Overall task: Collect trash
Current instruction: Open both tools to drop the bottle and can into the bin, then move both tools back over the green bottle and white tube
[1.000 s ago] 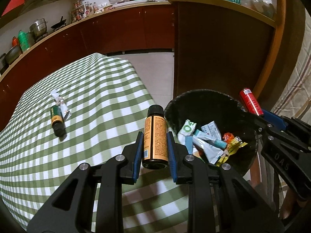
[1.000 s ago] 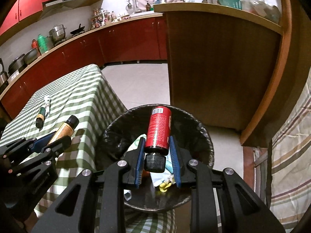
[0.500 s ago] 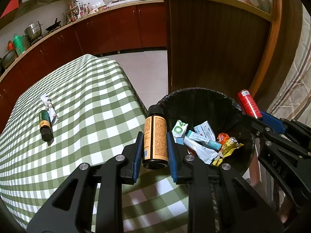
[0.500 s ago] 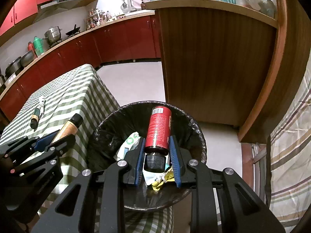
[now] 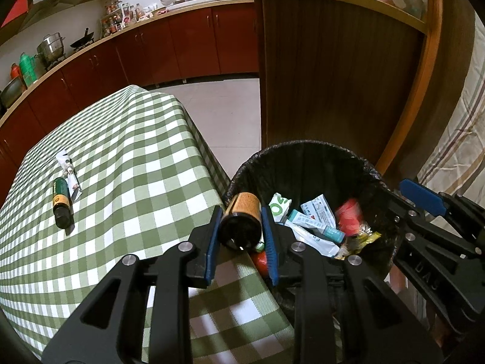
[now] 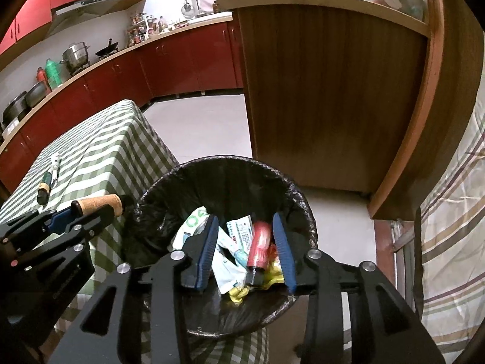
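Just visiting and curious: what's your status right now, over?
Right gripper: jaws just opened, empty. Red cylindrical bottle lies in black-lined round bin. Left gripper: jaws just opening, brown orange-labelled bottle tipping between them by the rim. Nothing blocking.

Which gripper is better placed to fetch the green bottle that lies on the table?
Left. Both grippers' jaws have just been opening. The left gripper, orange bottle loose between its jaws, is at the table edge nearest the green bottle. The empty right gripper is over the bin, farther away.
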